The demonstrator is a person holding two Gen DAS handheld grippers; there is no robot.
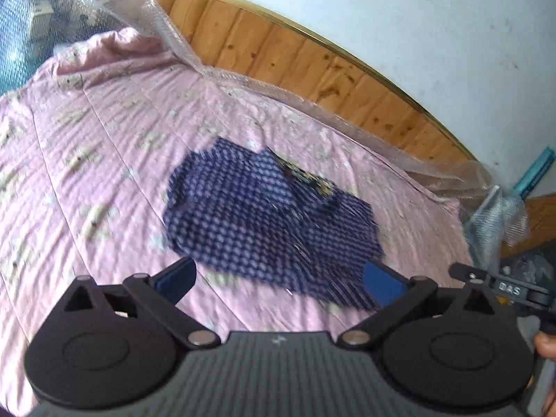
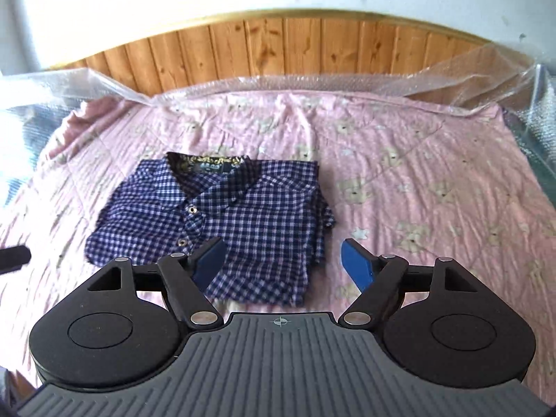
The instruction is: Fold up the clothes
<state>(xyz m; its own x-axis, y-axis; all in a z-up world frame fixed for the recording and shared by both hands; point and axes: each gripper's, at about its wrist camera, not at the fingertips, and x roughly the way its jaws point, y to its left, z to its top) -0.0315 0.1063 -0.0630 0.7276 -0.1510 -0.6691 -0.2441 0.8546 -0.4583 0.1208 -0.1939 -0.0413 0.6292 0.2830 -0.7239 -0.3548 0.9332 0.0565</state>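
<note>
Blue checked shirt lies folded on the pink bedspread, collar toward the wooden headboard, buttons up. My right gripper hovers over its near edge, fingers spread wide, nothing held. My left gripper likewise: fingers apart, empty, above the shirt's near edge; that view is motion-blurred. Clear bubble wrap runs along the bed's far edge. No containers in view.
</note>
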